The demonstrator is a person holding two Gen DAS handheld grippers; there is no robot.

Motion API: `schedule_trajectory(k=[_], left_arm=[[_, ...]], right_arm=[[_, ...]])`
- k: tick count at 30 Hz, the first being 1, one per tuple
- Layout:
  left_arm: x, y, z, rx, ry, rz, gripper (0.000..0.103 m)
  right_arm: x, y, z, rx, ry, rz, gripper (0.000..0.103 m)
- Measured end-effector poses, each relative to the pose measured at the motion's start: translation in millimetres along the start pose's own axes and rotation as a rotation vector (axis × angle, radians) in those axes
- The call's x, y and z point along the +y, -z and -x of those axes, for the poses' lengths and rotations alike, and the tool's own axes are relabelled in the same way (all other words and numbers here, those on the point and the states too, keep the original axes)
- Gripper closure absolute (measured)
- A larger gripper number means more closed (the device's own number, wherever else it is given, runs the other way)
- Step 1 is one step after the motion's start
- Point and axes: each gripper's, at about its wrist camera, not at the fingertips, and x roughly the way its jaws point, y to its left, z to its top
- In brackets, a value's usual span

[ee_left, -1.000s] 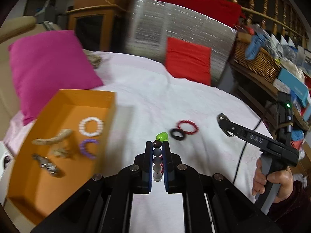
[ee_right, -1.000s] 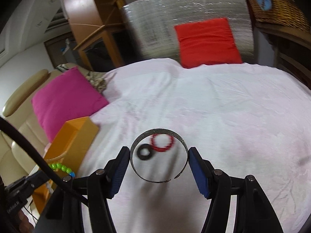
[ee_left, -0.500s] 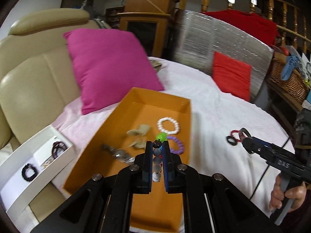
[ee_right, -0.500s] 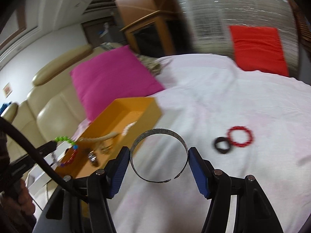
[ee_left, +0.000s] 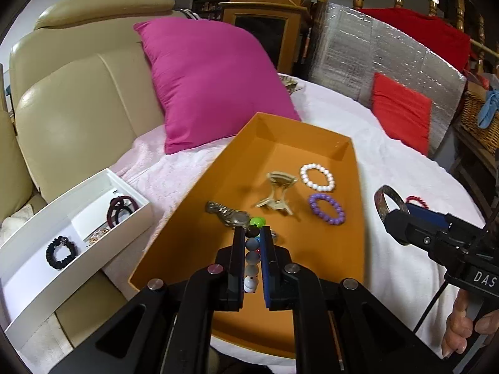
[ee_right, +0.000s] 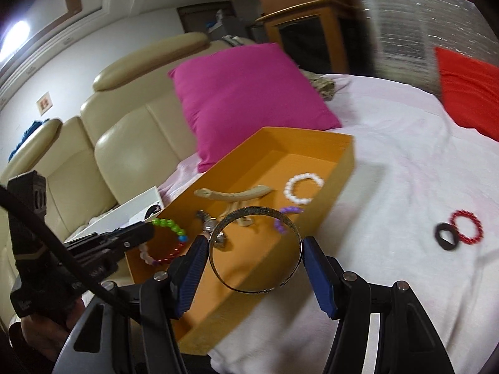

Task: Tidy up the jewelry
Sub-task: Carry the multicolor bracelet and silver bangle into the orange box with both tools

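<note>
My left gripper [ee_left: 252, 237] is shut on a multicoloured bead bracelet [ee_left: 253, 255] and hangs over the near end of the orange box [ee_left: 358, 218]. From the right wrist view that bracelet [ee_right: 168, 240] dangles from the left gripper's tip. My right gripper [ee_right: 255, 249] is shut on a silver bangle [ee_right: 255, 212], pressed between both blue pads, above the box's near right wall. Inside the box lie a white bead bracelet [ee_left: 316, 177], a purple bead bracelet [ee_left: 327, 208], a beige hair claw [ee_left: 277, 193] and a metal watch [ee_left: 227, 213].
A red bead bracelet [ee_right: 467, 227] and a black ring [ee_right: 446, 237] lie on the white cloth to the right. A white divided tray [ee_left: 37, 286] with dark hair ties sits left of the box on the beige sofa. A pink cushion [ee_left: 212, 81] leans behind the box.
Both grippers have swung left from the open cloth to over the orange box, each still holding its piece. The red bracelet and black ring now sit far to the right.
</note>
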Motion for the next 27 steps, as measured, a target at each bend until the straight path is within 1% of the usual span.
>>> schedule_trajectory(k=[4, 11, 27], left_arm=[[5.5, 1.7, -6.4, 0.01, -0.047, -0.003, 0.094], [11.5, 3.4, -13.7, 0.016, -0.082, -0.005, 0.094], [15.3, 6.3, -28.0, 0.039, -0.115, -0.01, 0.094]], right_arm=[[8.8, -3.9, -12.6, 0.005, -0.013, 0.01, 0.038], [17.1, -7.3, -30.6, 0.019, -0.021, 0.022, 0.038], [14.9, 0.5, -52.4, 0.044, -0.023, 0.008, 0.038]])
